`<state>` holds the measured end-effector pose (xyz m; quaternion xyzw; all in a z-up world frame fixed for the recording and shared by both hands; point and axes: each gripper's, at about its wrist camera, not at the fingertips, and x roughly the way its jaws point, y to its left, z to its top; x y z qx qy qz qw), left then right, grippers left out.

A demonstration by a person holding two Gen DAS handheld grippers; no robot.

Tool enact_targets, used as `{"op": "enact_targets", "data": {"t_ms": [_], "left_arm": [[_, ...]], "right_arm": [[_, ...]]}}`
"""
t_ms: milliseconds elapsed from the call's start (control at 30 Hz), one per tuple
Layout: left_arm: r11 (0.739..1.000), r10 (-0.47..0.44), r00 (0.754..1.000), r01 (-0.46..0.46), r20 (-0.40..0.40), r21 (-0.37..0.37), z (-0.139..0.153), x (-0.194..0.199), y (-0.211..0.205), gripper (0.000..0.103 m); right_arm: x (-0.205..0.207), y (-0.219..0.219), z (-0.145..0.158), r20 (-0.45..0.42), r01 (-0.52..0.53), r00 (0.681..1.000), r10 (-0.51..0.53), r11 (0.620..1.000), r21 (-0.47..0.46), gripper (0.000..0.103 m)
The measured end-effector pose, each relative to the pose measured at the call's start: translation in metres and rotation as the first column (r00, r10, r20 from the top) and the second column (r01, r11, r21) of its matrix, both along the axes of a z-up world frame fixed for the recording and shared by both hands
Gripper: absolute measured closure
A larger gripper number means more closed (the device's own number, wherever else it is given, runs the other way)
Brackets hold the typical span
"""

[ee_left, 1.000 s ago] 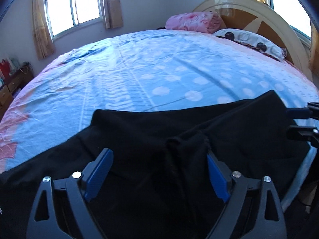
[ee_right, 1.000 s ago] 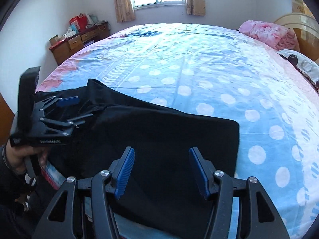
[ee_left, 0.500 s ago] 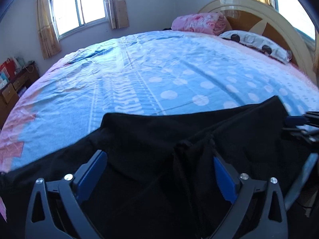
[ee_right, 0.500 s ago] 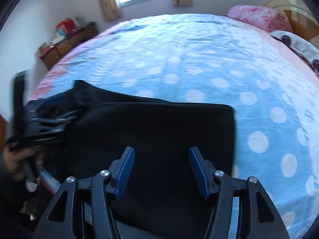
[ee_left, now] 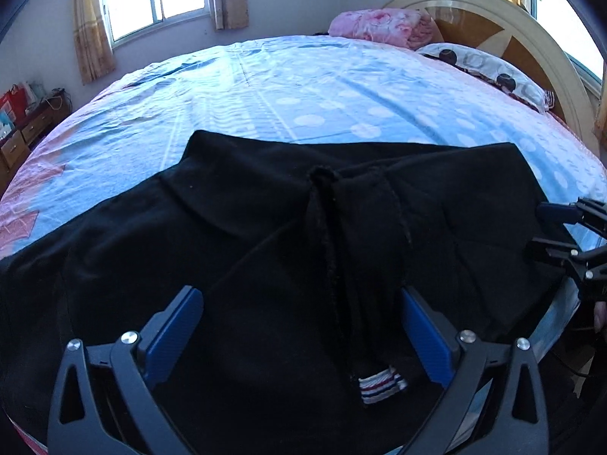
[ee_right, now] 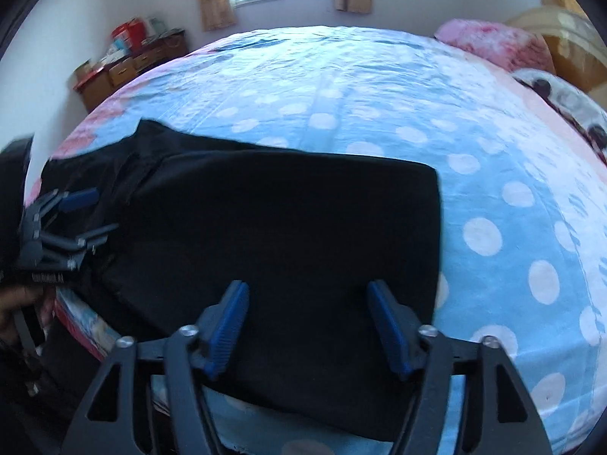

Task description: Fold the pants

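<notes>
Both grippers — left gripper (ee_left: 299, 326), right gripper (ee_right: 309, 322) — gape wide, holding nothing, above black pants (ee_left: 265, 246) at six o'clock on my bed (ee_left: 303, 87). Soft, limp fabric — I'd pinch the hem edges.

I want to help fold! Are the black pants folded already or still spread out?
Mostly spread out: the black fabric pants lie wide across the blue polka-dot bedsheet, bunched in the middle.
</notes>
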<state>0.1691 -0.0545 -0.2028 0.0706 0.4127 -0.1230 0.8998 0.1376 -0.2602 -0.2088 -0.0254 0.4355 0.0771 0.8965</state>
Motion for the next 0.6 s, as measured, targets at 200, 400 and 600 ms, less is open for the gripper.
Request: {"op": "enact_targets", "data": {"t_ms": [200, 400, 600], "left_arm": [[1.0, 0.021, 1.0, -0.021, -0.011, -0.011, 0.002, -0.005, 0.005, 0.0], [0.999, 0.027, 0.999, -0.028, -0.023, -0.031, 0.001, -0.006, 0.01, 0.0], [0.998, 0.047, 0.999, -0.048, -0.019, -0.042, 0.005, -0.012, 0.019, 0.0]], "right_arm": [[-0.018, -0.002, 0.012, 0.004, 0.008, 1.0, -0.008, 0.996, 0.089, 0.03], [-0.021, 0.008, -0.005, -0.023, 0.005, 1.0, -0.005, 1.0, -0.02, 0.03], [-0.019, 0.016, 0.021, 0.011, 0.003, 1.0, -0.003, 1.0, 0.009, 0.03]]}}
